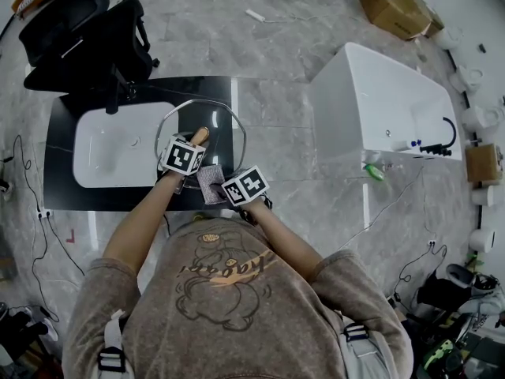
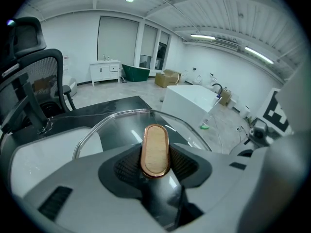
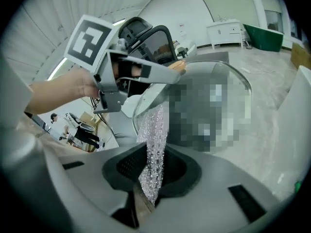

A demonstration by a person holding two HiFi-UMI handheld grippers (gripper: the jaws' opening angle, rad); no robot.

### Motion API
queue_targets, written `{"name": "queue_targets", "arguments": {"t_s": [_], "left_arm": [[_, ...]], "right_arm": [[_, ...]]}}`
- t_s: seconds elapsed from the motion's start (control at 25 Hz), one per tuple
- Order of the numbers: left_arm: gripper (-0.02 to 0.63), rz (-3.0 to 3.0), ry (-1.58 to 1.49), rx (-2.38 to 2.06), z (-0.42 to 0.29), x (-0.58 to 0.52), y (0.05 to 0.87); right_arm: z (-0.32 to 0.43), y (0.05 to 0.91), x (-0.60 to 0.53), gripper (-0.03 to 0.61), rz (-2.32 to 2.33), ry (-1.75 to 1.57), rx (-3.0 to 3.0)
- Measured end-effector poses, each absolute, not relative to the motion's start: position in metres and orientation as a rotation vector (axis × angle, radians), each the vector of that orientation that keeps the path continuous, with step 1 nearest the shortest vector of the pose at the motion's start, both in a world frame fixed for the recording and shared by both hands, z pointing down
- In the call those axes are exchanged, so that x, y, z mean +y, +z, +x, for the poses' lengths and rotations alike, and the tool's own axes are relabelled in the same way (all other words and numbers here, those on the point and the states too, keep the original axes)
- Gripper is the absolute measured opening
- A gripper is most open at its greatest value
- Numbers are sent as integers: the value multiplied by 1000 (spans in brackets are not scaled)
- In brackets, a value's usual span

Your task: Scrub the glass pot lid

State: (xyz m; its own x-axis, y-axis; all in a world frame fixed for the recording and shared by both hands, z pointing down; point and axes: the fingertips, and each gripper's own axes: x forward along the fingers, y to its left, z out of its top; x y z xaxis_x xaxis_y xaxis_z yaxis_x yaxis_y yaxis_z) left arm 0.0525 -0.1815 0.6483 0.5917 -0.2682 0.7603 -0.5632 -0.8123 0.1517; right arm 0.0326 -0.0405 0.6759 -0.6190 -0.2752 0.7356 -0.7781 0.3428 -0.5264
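No readable text anywhere. Closest is the orange cursive print on my shirt, lower middle of the head view, but it's upside down and I can't make it out.

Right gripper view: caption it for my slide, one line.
Right gripper holds a silvery scrub cloth up to the glass pot lid gripped by the left gripper.
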Motion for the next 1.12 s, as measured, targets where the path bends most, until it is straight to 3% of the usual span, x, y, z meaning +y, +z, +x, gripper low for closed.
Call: {"name": "queue_targets", "arguments": {"t_s": [0.48, 1.12], "left_arm": [[186, 2471, 1087, -688, 52, -181, 651], [186, 2492, 1116, -697, 54, -182, 654]], "right_arm": [[118, 680, -52, 98, 1051, 1319, -2011], [189, 677, -142, 106, 977, 1119, -1883]]}}
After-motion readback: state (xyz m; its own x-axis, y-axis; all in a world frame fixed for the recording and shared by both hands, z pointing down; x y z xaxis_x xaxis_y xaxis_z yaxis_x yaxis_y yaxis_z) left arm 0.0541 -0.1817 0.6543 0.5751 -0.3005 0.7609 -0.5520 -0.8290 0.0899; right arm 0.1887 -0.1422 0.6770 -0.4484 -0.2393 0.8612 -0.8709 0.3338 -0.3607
